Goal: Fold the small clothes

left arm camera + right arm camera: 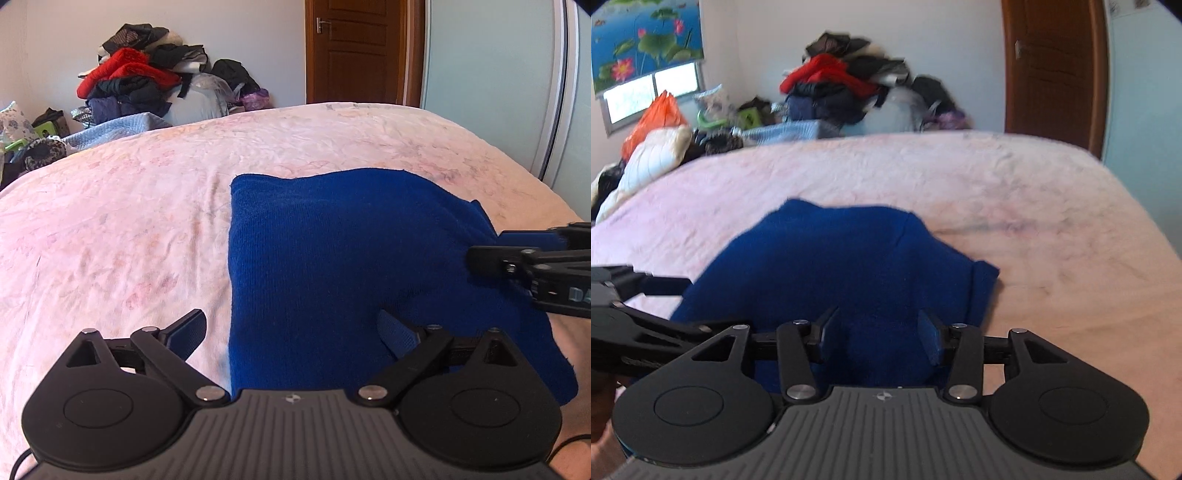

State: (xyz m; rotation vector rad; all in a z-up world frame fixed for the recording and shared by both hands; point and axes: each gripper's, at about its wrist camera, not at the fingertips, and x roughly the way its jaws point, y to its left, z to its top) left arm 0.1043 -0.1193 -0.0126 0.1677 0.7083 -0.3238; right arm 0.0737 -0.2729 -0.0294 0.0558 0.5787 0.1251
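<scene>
A folded blue knit garment lies on the pink bedsheet. My left gripper is open wide over its near left edge, one finger above the sheet, the other above the cloth. My right gripper is open over the garment's near edge, with blue cloth between its fingers but not clamped. The right gripper enters the left wrist view from the right, above the garment's right side. The left gripper shows at the left of the right wrist view.
A pile of clothes sits beyond the far side of the bed. A brown door stands behind it. Pillows and bags lie at the far left. The sheet stretches wide to the left and far side of the garment.
</scene>
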